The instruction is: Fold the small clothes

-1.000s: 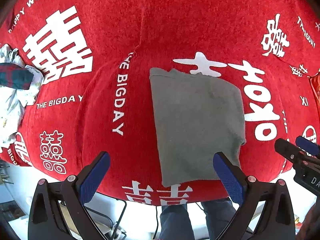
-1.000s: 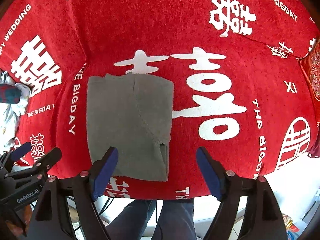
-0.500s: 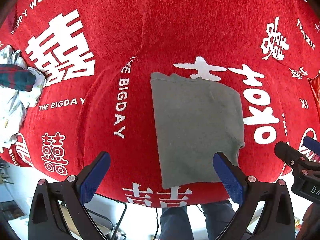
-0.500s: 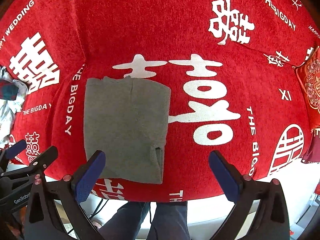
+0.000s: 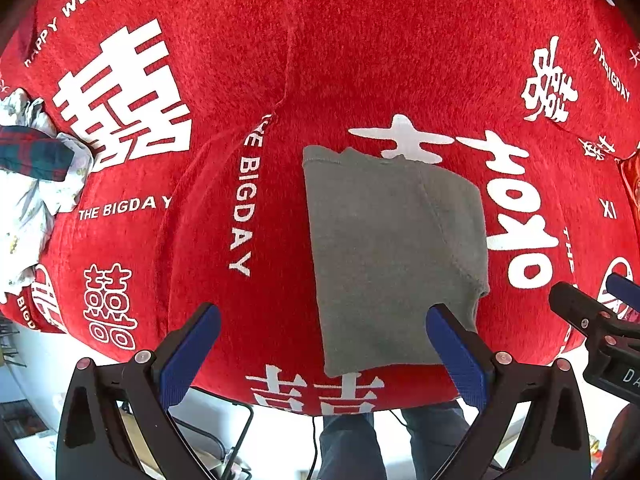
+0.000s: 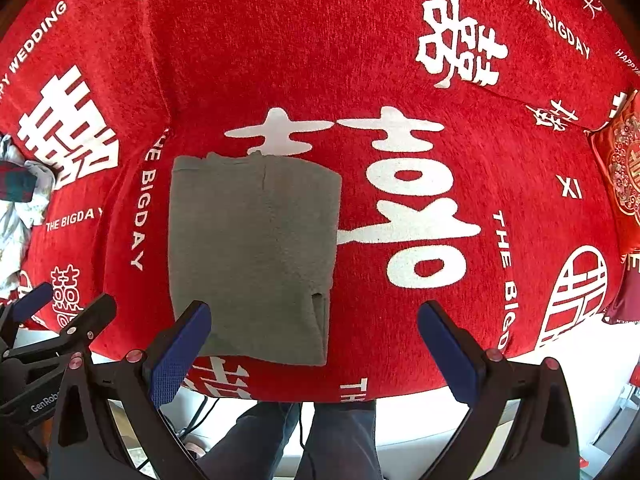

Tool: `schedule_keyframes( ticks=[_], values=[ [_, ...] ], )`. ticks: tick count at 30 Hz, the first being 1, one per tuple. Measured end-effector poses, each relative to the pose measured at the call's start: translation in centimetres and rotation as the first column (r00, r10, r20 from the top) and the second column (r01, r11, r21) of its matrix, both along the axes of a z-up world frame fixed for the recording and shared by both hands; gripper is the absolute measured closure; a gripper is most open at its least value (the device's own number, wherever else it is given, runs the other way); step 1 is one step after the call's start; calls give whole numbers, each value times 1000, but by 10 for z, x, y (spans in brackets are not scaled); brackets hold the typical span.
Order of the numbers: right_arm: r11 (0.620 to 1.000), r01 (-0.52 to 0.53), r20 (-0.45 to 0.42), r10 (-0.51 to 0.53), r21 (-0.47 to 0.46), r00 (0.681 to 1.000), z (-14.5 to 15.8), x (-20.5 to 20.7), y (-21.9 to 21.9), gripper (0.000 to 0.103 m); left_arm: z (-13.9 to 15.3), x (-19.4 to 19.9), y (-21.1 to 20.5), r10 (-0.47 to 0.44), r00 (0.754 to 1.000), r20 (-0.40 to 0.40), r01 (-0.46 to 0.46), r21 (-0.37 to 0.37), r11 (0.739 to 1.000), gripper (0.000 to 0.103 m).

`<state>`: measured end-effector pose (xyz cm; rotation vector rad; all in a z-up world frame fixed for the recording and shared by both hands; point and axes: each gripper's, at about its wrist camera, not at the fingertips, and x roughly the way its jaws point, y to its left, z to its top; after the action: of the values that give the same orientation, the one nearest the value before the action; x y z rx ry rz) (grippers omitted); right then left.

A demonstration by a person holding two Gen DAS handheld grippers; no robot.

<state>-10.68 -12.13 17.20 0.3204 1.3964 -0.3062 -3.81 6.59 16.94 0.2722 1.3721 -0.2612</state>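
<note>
A grey garment (image 5: pixel 394 256) lies folded into a flat rectangle on the red cloth; it also shows in the right wrist view (image 6: pixel 252 256). My left gripper (image 5: pixel 322 344) is open and empty, held above the garment's near left edge. My right gripper (image 6: pixel 314 344) is open and empty, held above the garment's near right corner. Each gripper shows at the edge of the other's view, the right gripper (image 5: pixel 596 312) and the left gripper (image 6: pixel 52 320).
The red cloth (image 6: pixel 400 60) with white lettering covers a cushioned surface. A pile of white and plaid clothes (image 5: pixel 28 184) lies at the far left. A red embroidered cushion (image 6: pixel 620 168) sits at the right. The person's legs (image 6: pixel 304 436) stand below the front edge.
Both grippers have pulled back and up from the garment. The right gripper's jaws have opened wider. The garment has not moved.
</note>
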Motion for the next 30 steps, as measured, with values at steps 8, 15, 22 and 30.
schedule_keyframes(
  ticks=[8, 15, 22, 30],
  values=[
    [1000, 1, -4, -1, 5, 1000, 0, 0, 1, 0, 0, 1, 2, 4, 1000, 2, -4, -2, 1000, 0],
    [1000, 1, -6, -1, 5, 1000, 0, 0, 2, 0, 0, 1, 2, 3, 1000, 1, -3, -1, 1000, 0],
    [1000, -2, -8, 2, 6, 1000, -1, 4, 3, 0, 0, 2, 2, -1, 1000, 2, 1, -1, 1000, 0],
    [1000, -2, -11, 2, 6, 1000, -1, 4, 3, 0, 0, 3, 3, -5, 1000, 2, 5, 0, 1000, 0]
  ],
)
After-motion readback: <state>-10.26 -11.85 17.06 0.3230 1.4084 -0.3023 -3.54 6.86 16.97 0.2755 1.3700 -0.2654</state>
